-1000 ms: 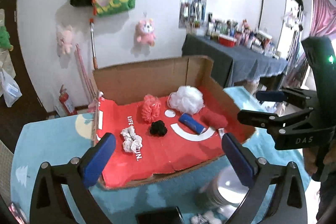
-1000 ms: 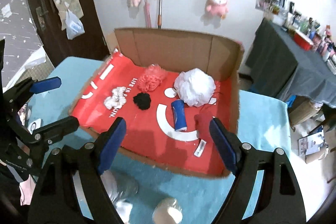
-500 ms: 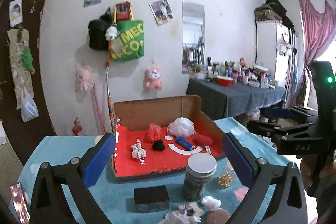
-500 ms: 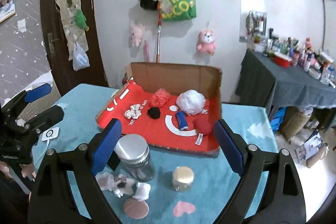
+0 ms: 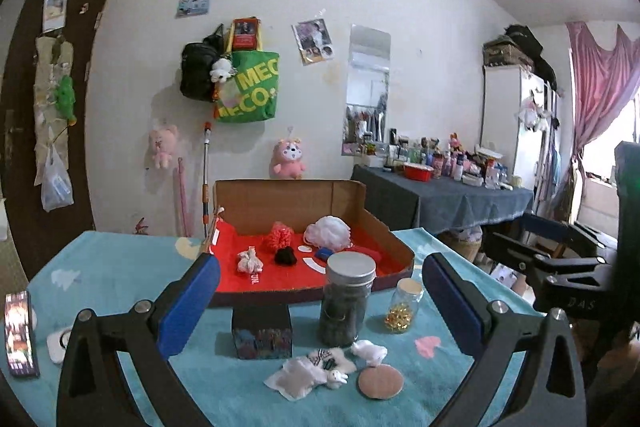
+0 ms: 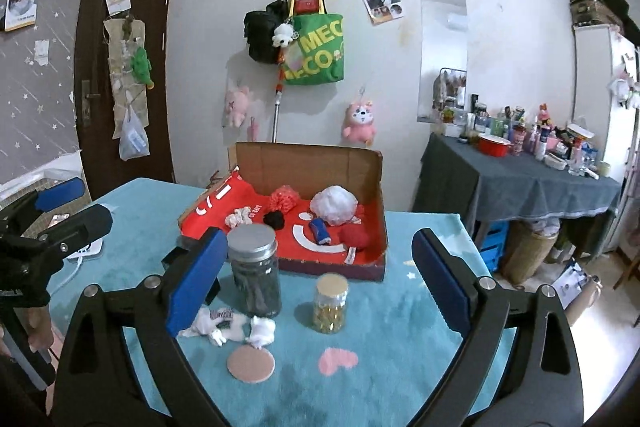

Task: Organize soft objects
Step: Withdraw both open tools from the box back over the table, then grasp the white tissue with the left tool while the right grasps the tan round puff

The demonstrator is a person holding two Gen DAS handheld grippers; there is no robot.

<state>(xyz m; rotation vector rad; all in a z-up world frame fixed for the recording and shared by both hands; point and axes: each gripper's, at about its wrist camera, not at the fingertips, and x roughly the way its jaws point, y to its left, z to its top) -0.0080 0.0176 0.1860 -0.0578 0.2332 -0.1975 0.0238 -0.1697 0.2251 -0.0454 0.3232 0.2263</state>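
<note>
A cardboard box (image 5: pixel 394 241) (image 6: pixel 378 187) with a red lining sits at the far side of the teal table. In it lie a white mesh puff (image 5: pixel 329 233) (image 6: pixel 335 205), a coral puff (image 5: pixel 279 235), a black scrunchie (image 5: pixel 285 257), a white scrunchie (image 5: pixel 249 261), a blue roll (image 6: pixel 319 230) and a red pouch (image 6: pixel 354 237). White soft toys (image 5: pixel 316 371) (image 6: pixel 228 321) and a round tan pad (image 5: pixel 380 381) (image 6: pixel 251 363) lie on the table near me. My left gripper (image 5: pixel 320 303) and right gripper (image 6: pixel 316 287) are both open and empty, held above the near table.
A tall dark jar (image 5: pixel 347 301) (image 6: pixel 254 273) and a small jar of gold bits (image 5: pixel 402 305) (image 6: pixel 330 303) stand in front of the box. A small dark box (image 5: pixel 262 333) stands left of the jar. A phone (image 5: pixel 18 333) lies at the left edge.
Both grippers have pulled back and up from the box. The jars, soft toys and pad on the near table have come into view.
</note>
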